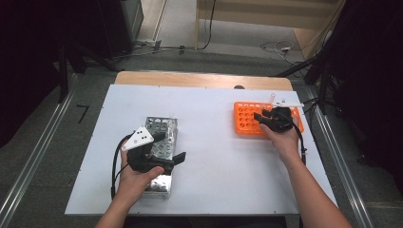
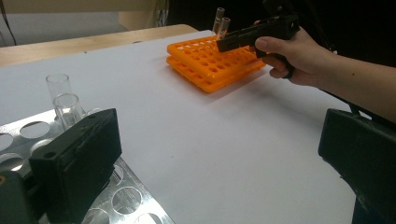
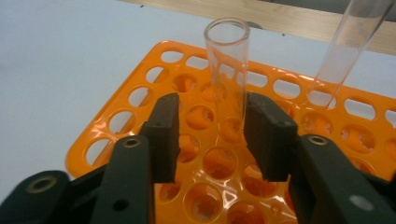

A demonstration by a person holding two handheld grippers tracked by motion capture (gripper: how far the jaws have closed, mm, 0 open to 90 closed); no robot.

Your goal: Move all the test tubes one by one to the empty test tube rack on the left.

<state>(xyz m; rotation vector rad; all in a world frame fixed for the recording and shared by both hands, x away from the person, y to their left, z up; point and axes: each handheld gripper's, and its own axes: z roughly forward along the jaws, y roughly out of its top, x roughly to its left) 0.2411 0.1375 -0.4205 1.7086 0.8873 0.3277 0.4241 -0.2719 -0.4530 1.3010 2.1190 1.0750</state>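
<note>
A: Tubes first. Where's the one being worked?

B: Clear test tube stands upright in the orange rack, w/ the right gripper around it. Jaws only partway apart. Right-hand pad looks to be at the glass, left pad has a gap, so not clamped yet.

A: Any other tube in that rack?

B: Second tube, tilted, at about 2 o'clock from the first, well clear of the jaws.

A: Rack's place on the table?

B: In the high view the orange rack sits at roughly 2 o'clock on the white table, right hand just behind it.

A: Left side?

B: Left gripper is spread wide, nothing between the jaws. It hovers over the metal rack, approx 8 o'clock on the table.

A: Anything in the metal rack?

B: Two glass tubes upright in it, just beside the left gripper's near jaw, at 10 o'clock in the left gripper view. Not touching it, far as I can tell.
</note>
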